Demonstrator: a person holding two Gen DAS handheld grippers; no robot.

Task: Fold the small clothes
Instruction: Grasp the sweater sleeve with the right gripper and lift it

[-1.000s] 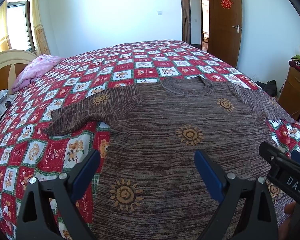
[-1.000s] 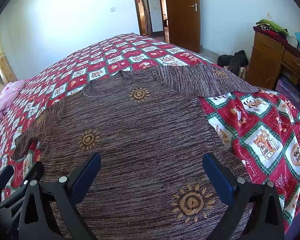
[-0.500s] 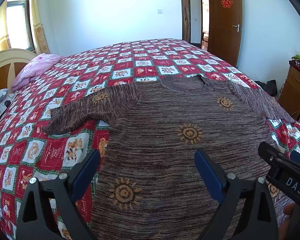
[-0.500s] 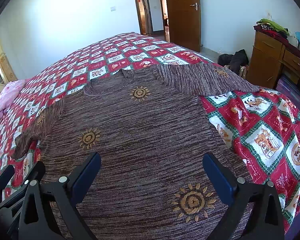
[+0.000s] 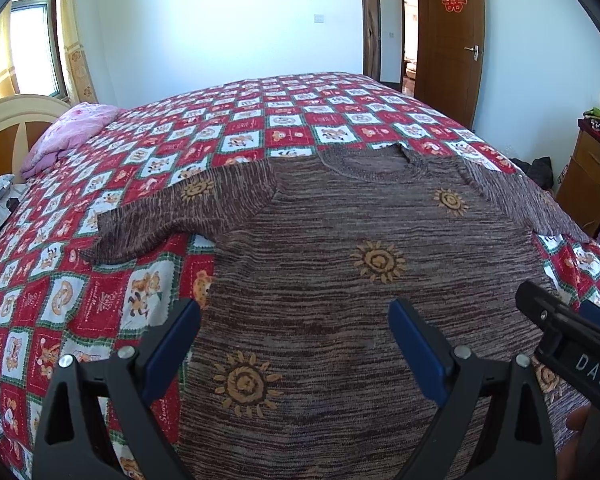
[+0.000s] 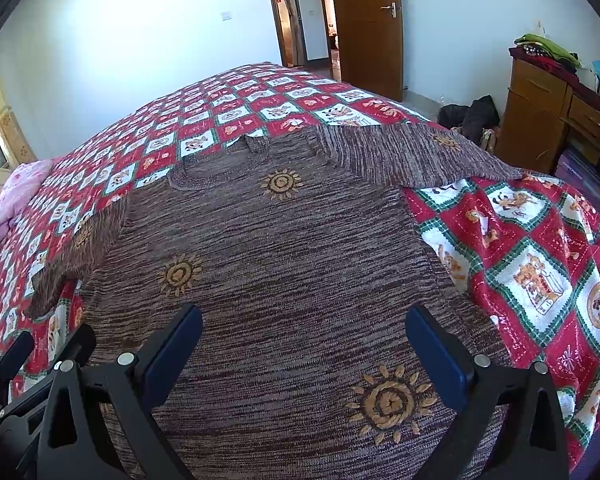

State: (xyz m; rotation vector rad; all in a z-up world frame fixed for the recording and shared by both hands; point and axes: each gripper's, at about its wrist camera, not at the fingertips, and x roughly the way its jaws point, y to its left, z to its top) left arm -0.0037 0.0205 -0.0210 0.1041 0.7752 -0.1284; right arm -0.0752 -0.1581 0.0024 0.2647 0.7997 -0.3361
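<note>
Barely changed from a second ago: sweater a touch lower in the left view, otherwise as before. One brown sweater, spread flat on the quilt, both sleeves out, neck at the far end. Four sun motifs visible from the left, four from the right. Two grippers, left gripper and right gripper, both with jaws wide apart, hovering over the hem, holding nothing. One pink pillow.

Two black plastic grippers, left and right, each with triangular cut-out arms, silver screws, flat blue pads on the fingers, and white "DAS" lettering on the right one.
</note>
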